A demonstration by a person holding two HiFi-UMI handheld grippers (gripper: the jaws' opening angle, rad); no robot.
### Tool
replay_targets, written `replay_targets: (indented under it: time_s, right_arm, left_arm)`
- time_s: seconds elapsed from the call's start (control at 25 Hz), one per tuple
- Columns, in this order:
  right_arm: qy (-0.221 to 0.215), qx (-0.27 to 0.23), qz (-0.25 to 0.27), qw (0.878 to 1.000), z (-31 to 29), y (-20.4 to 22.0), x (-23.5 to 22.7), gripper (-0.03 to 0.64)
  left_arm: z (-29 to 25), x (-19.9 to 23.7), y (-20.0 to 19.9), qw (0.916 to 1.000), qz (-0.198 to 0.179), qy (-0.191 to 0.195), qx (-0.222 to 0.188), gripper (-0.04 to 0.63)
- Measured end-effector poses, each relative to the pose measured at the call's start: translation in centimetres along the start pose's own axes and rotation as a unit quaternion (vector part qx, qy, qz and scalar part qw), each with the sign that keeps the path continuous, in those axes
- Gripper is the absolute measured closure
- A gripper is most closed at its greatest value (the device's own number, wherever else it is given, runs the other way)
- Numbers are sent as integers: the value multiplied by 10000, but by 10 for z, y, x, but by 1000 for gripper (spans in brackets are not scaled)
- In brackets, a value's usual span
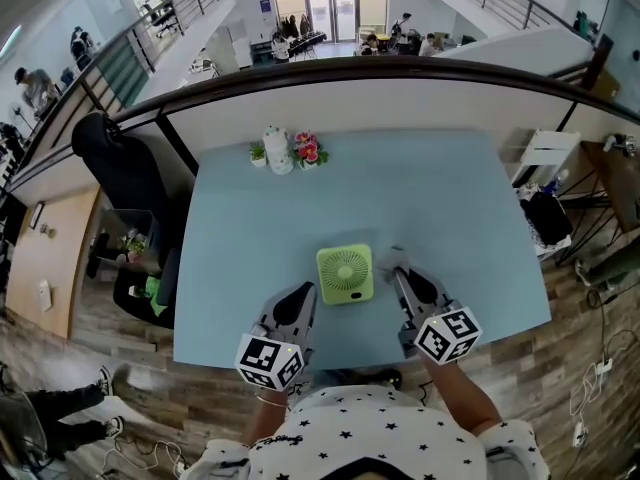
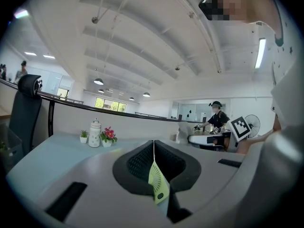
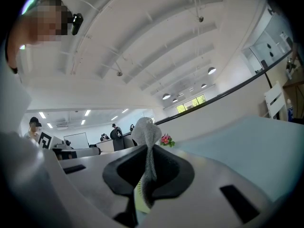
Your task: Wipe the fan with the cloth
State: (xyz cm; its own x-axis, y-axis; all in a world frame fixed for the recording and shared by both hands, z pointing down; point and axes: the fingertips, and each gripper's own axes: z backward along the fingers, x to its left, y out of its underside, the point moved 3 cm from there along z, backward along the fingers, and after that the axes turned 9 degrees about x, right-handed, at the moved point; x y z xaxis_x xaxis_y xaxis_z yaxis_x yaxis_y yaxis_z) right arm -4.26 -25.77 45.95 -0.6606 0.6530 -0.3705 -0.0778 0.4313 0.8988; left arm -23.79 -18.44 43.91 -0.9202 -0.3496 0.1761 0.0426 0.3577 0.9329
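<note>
A small square green fan (image 1: 345,274) lies flat, grille up, on the light blue table (image 1: 440,198) near its front edge. My left gripper (image 1: 306,293) rests just off the fan's near left corner with its jaws shut and nothing between them; in the left gripper view (image 2: 153,151) a sliver of the fan (image 2: 158,184) shows below the closed pads. My right gripper (image 1: 400,274) sits at the fan's right side, shut on a grey cloth (image 1: 392,259). In the right gripper view (image 3: 147,158) the cloth (image 3: 145,132) bunches above the jaws and a strip of the fan (image 3: 138,197) shows beneath.
A white jar (image 1: 277,149) stands between a small green plant (image 1: 258,153) and a pink flower pot (image 1: 308,151) at the table's far edge. A black office chair (image 1: 125,173) is to the left. Behind the table runs a white partition (image 1: 400,98).
</note>
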Motion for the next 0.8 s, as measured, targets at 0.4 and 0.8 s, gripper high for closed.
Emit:
replay_targets:
  time_s: [0.4,0.8]
  right_arm:
    - [-42,17,-50,10000,0,0,1,589]
    - [-72,-6,-1,10000,-3,-2,6,589]
  left_arm:
    - [-2,1,-1,10000,6,15,26,564]
    - [0,4,-1,10000,-1,11,21,565]
